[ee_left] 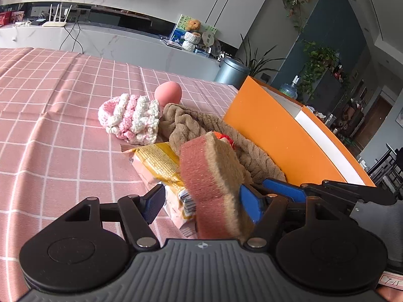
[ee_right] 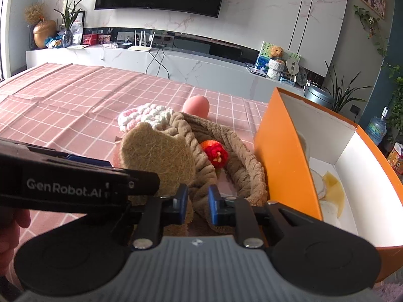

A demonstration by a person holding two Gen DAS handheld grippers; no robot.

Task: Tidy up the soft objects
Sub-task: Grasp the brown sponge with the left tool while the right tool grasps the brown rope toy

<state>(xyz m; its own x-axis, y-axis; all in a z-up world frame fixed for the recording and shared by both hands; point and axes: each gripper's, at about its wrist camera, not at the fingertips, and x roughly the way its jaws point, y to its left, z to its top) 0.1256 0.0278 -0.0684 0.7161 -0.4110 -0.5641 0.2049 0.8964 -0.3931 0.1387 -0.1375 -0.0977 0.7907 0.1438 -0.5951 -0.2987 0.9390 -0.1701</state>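
A pink-and-tan sponge [ee_left: 214,183] stands on edge between the fingers of my left gripper [ee_left: 201,206]; the jaws are wide and only the right pad touches it. The sponge's tan face also shows in the right wrist view [ee_right: 156,156]. My right gripper [ee_right: 197,207] is shut on the rim of the brown plush basket [ee_right: 241,161], which holds a red knitted strawberry [ee_right: 216,154]. A pink-and-white crocheted piece [ee_left: 131,118] and a pink egg-shaped sponge [ee_left: 168,94] lie behind. A yellow snack packet [ee_left: 161,166] lies under the sponge.
An open orange box [ee_right: 284,151] with a white inside stands to the right of the basket and holds flat pale pieces [ee_right: 332,191]. All rests on a pink checked tablecloth [ee_left: 63,125]. A white TV counter runs behind the table.
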